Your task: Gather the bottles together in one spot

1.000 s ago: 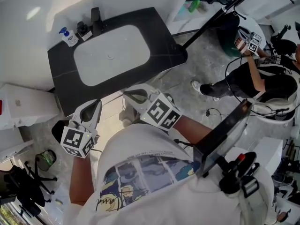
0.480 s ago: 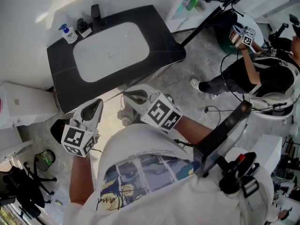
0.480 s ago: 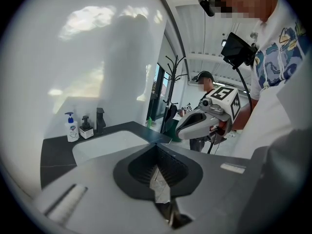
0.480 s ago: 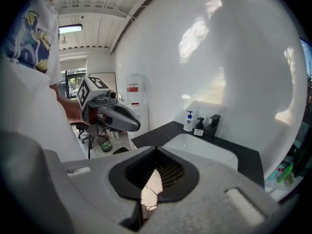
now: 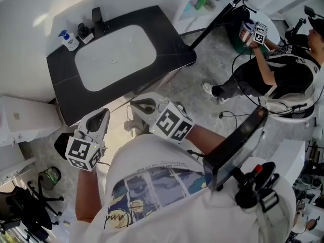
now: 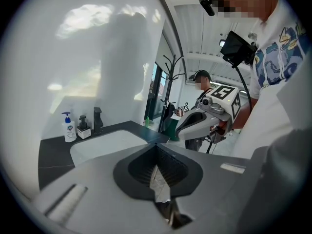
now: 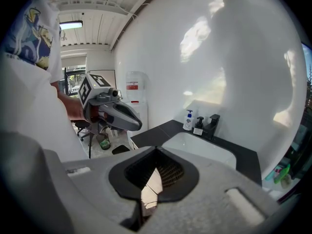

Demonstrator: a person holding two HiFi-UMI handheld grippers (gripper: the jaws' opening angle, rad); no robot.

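A white pump bottle with a blue top and a small dark pump bottle stand side by side at the back left corner of the black counter, beside the black faucet. Both grippers hover in front of the counter, well short of the bottles. My left gripper is shut and empty, and so is my right gripper. The left gripper view shows the white bottle and dark bottle far ahead. In the right gripper view the white bottle and dark bottle stand beyond the sink.
A white sink basin fills the counter's middle. A white cabinet stands left of the counter. Another person holding grippers stands to the right, with a black stand pole and cables nearby. A green bottle sits on the far floor.
The head view has drifted, so the counter sits a little further up and left. The other person's raised gripper has moved left. Both my grippers stay where they were, shut.
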